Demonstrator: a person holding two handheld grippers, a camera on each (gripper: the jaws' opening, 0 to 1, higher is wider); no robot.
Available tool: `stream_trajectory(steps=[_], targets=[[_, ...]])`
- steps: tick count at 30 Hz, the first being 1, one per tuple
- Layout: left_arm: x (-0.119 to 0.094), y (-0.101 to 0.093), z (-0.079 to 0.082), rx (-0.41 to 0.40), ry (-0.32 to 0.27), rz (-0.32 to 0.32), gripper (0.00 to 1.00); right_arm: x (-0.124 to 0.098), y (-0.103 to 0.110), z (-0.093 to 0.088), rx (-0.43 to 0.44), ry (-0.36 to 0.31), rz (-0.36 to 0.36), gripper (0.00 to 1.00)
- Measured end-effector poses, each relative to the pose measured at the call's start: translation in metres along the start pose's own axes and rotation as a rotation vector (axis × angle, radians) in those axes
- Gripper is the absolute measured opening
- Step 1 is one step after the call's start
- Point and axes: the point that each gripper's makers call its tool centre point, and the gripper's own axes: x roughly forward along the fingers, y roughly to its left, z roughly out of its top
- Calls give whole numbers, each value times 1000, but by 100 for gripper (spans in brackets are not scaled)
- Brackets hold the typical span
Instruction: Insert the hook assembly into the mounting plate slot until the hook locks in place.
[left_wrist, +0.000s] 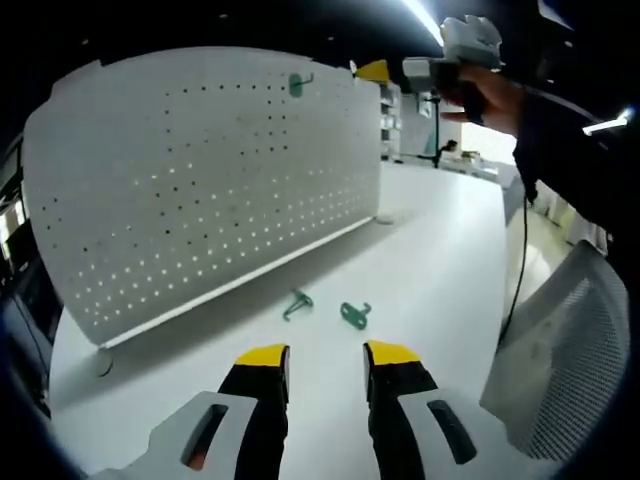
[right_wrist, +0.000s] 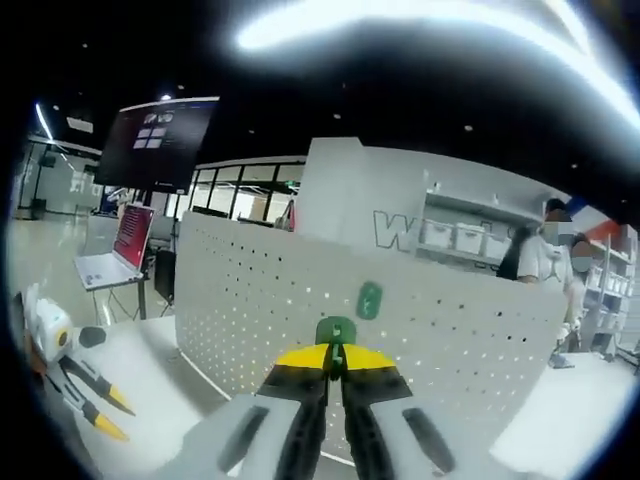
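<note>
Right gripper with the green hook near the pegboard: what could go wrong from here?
1. The right gripper pinches only the hook edge; it could twist or slip on contact with the pegboard.
2. It may collide with the hook already mounted nearby.
3. Two loose hooks lie near the left gripper and could be knocked.

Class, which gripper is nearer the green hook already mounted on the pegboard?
Right. The right gripper, shut on another green hook, is up at the mounted hook; the left gripper hovers low over the table.
</note>
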Motion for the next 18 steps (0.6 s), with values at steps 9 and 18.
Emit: stream_trajectory(steps=[9, 18], targets=[[1, 1, -3, -5, 12, 1, 30, 13, -20, 17, 7, -58, -66, 1], [2, 2, -6, -17, 22, 2, 30, 32, -34, 13, 18, -69, -106, 1]])
